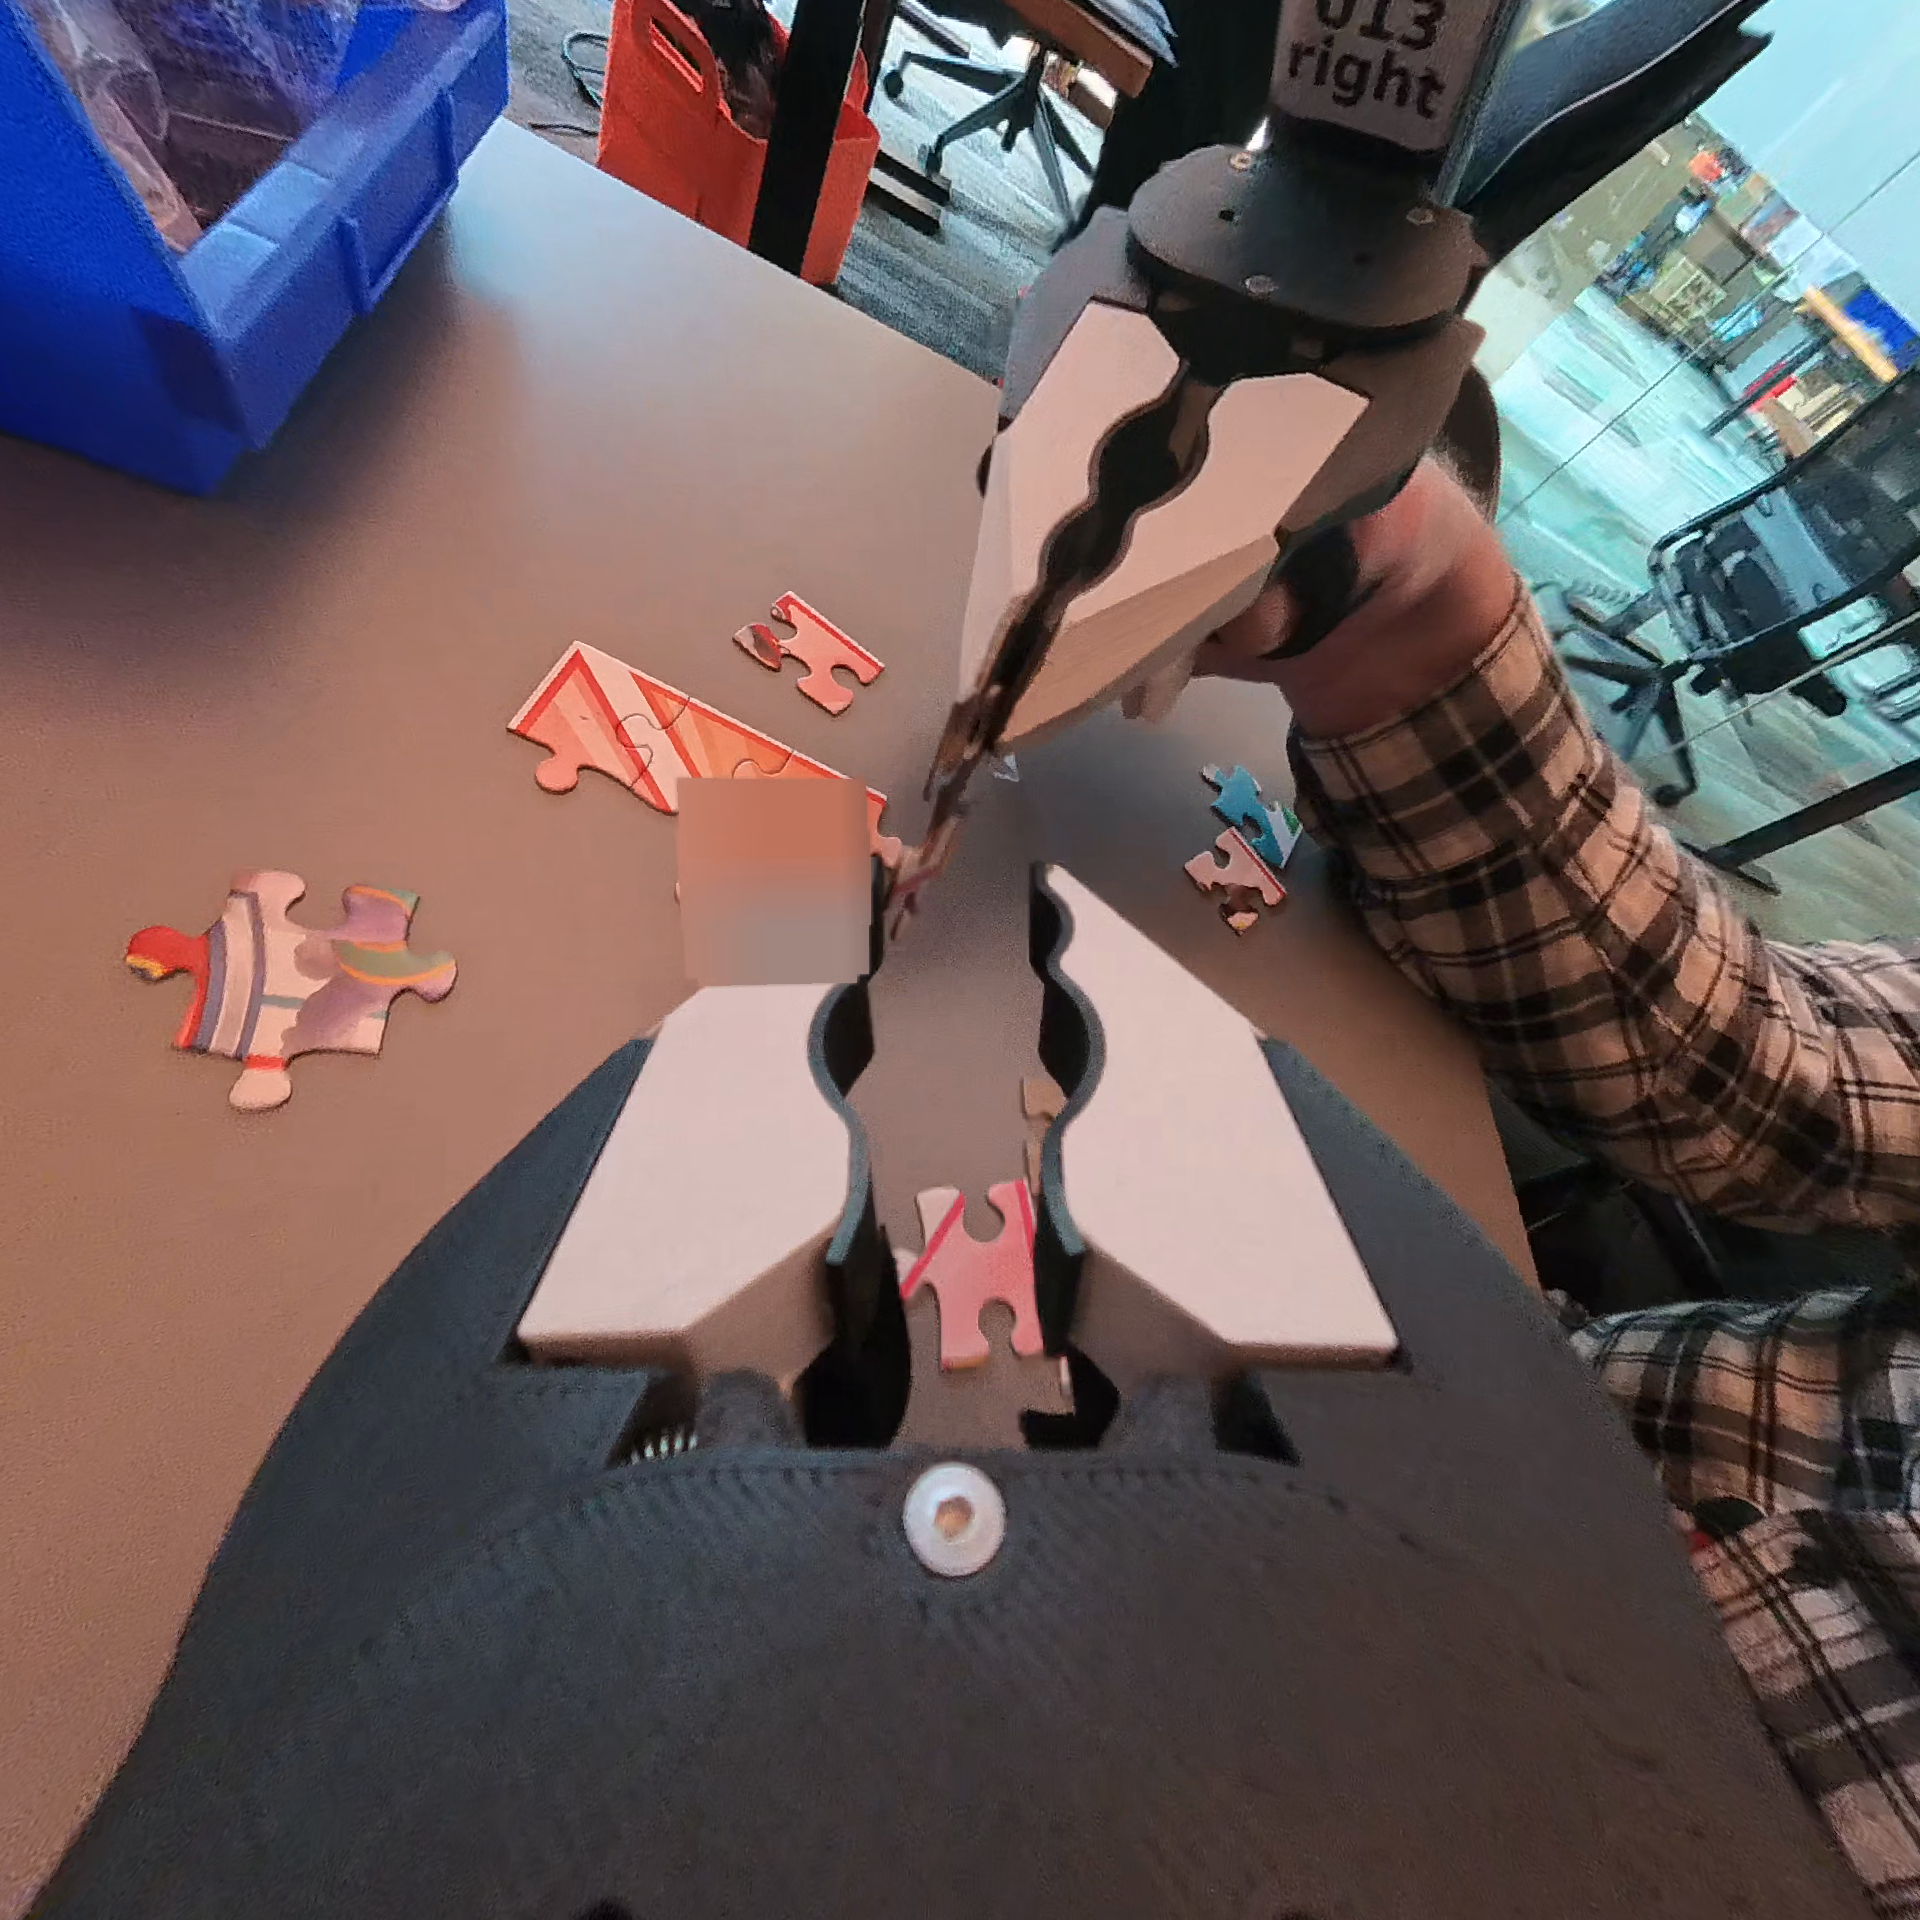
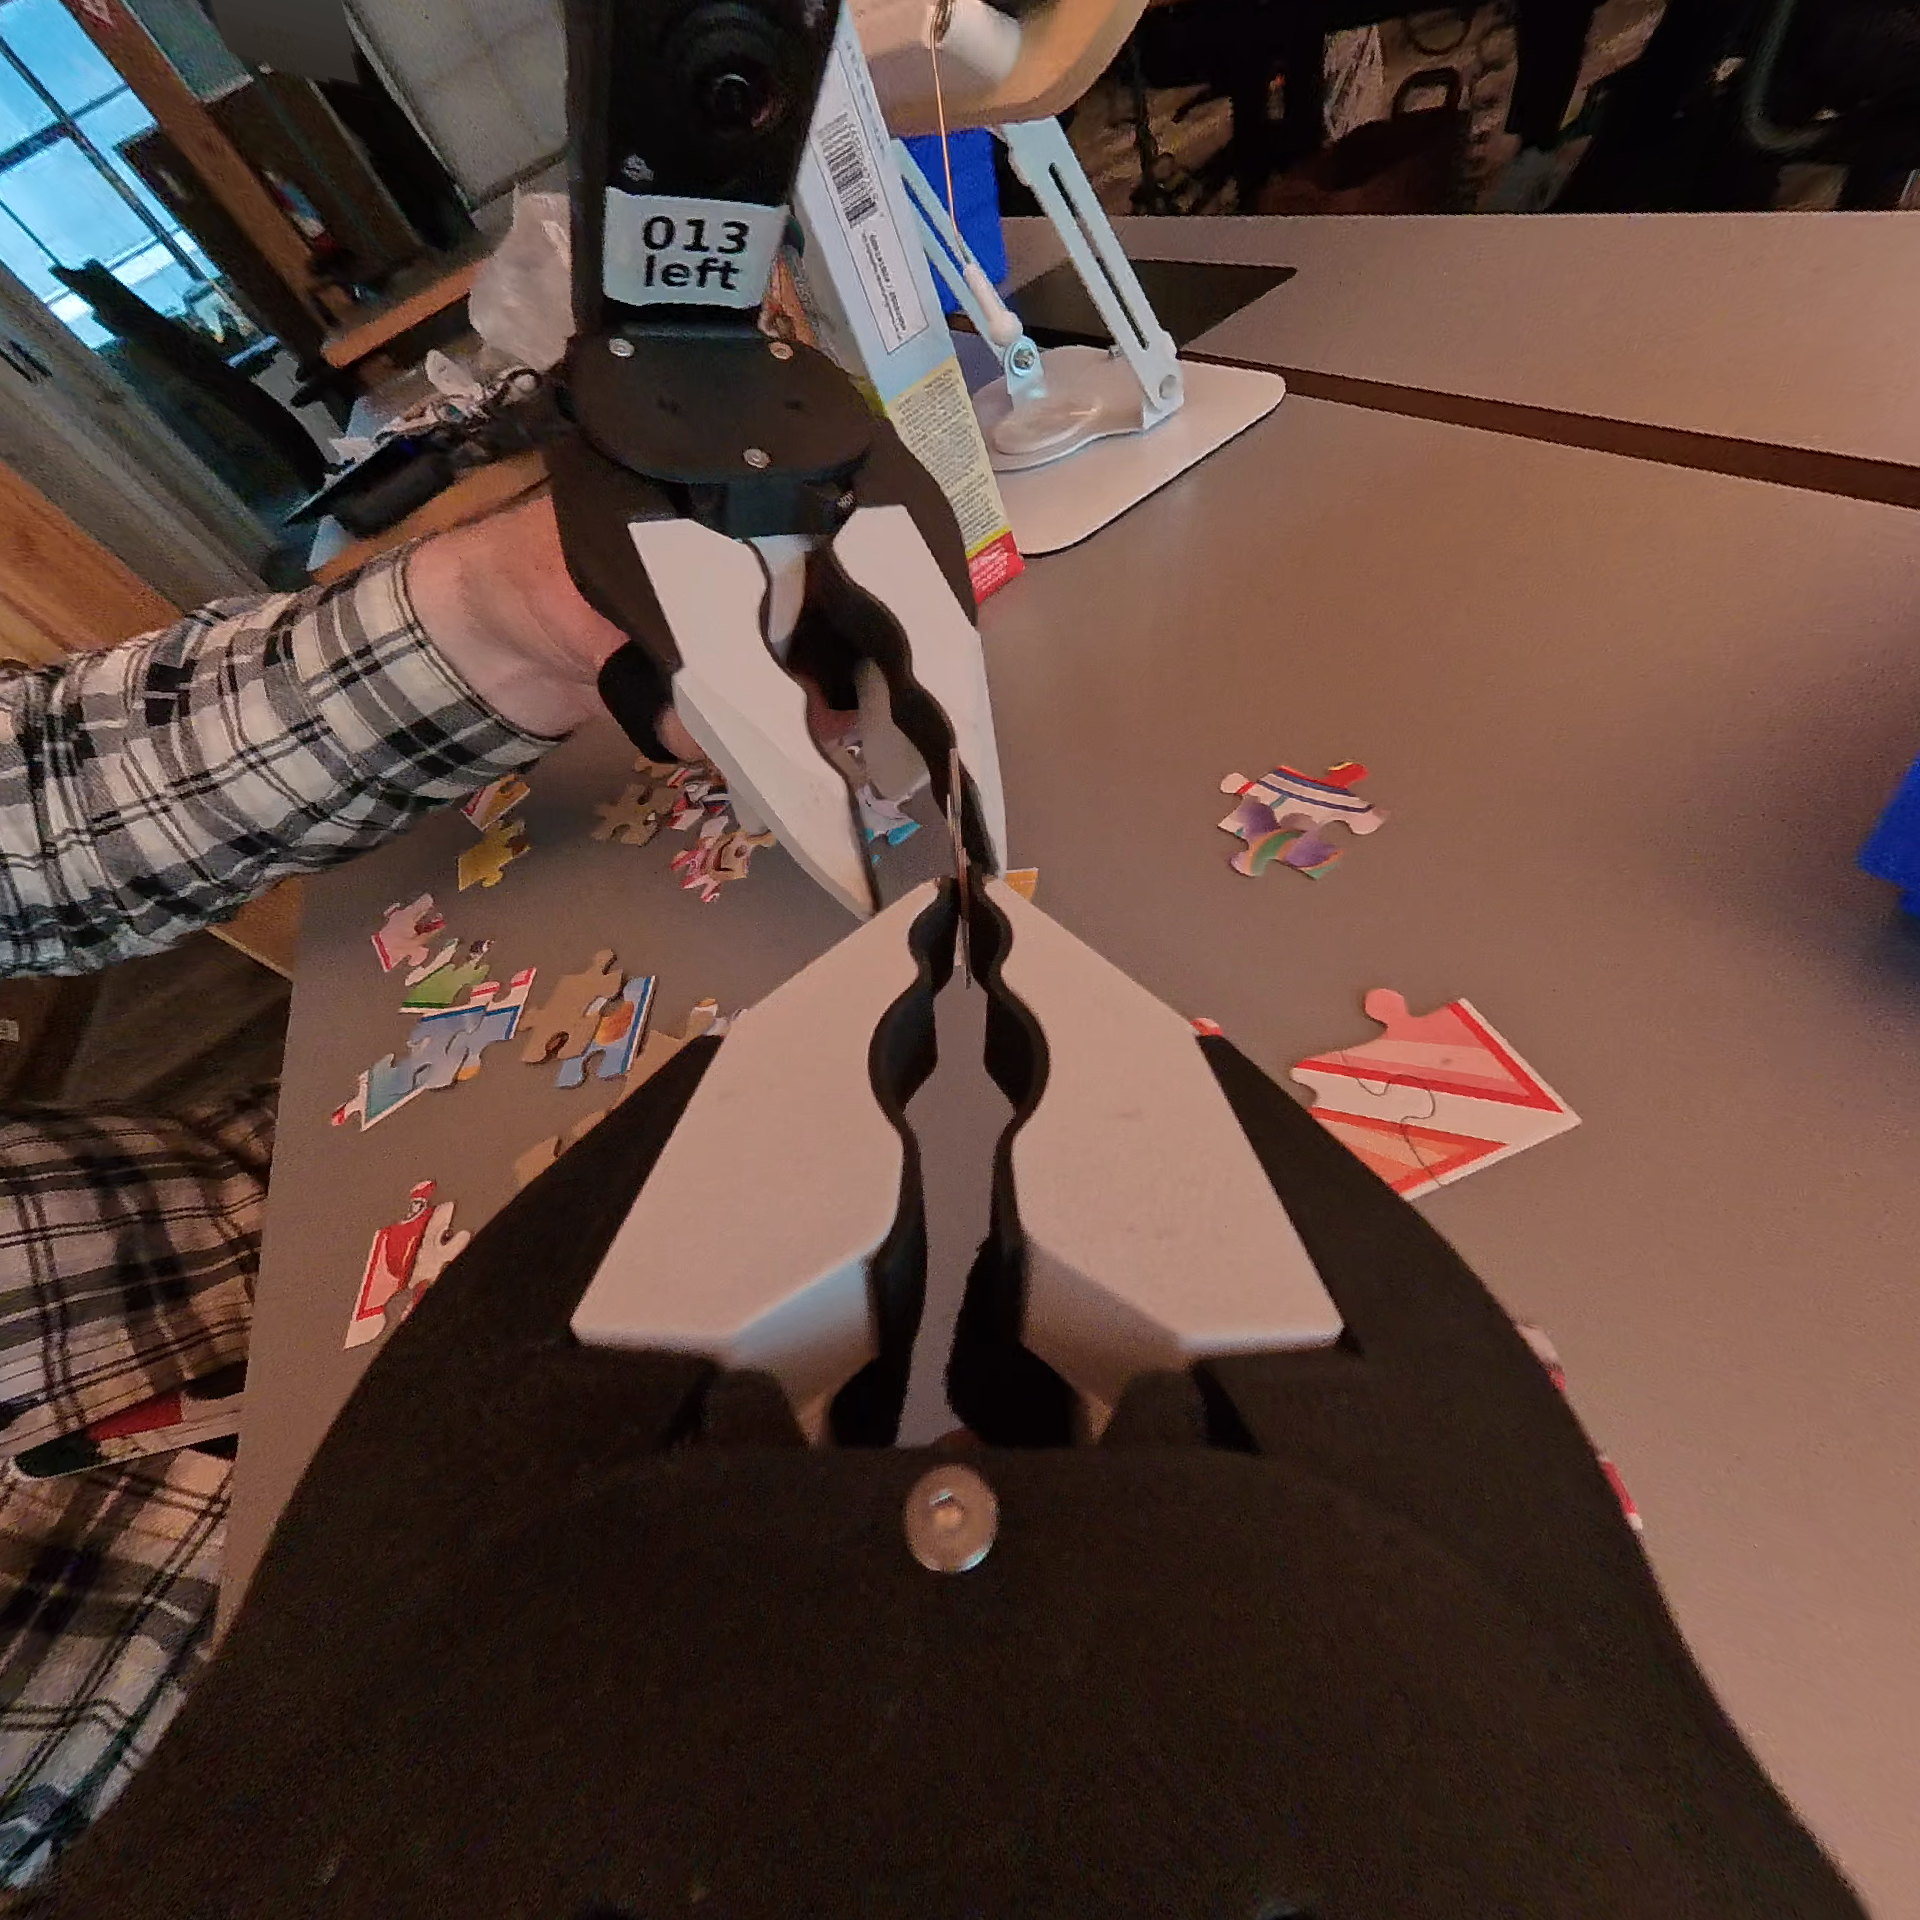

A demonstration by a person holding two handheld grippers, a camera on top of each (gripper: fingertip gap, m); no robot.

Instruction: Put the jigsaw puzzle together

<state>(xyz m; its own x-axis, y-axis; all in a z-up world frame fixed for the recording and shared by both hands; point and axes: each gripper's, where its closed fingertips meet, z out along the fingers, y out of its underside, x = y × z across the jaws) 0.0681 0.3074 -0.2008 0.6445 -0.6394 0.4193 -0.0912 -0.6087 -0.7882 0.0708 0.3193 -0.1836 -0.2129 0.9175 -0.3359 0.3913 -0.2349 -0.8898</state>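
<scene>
My right gripper [image 2: 961,914] is shut on a puzzle piece [image 2: 958,831] held upright and seen edge-on. In the left wrist view the right gripper [image 1: 930,831] comes down from the upper right with that piece [image 1: 940,821] at its tips. My left gripper [image 1: 961,883] is open, and its tips meet the right gripper's tips; it faces me in the right wrist view [image 2: 930,878]. A joined strip of red-and-pink pieces [image 1: 665,738] [image 2: 1434,1091] lies flat beside them. A pink piece [image 1: 977,1278] lies on the table under the left fingers.
A joined purple cluster [image 1: 291,977] [image 2: 1299,821], a single red-edged piece [image 1: 810,649] and blue pieces [image 1: 1247,821] lie loose on the table [image 1: 520,468]. Several more pieces [image 2: 499,1029] lie scattered. A blue bin [image 1: 208,260], the puzzle box [image 2: 914,343] and a white stand [image 2: 1091,416] are at the edges. The grippers are tip to tip, or close to it.
</scene>
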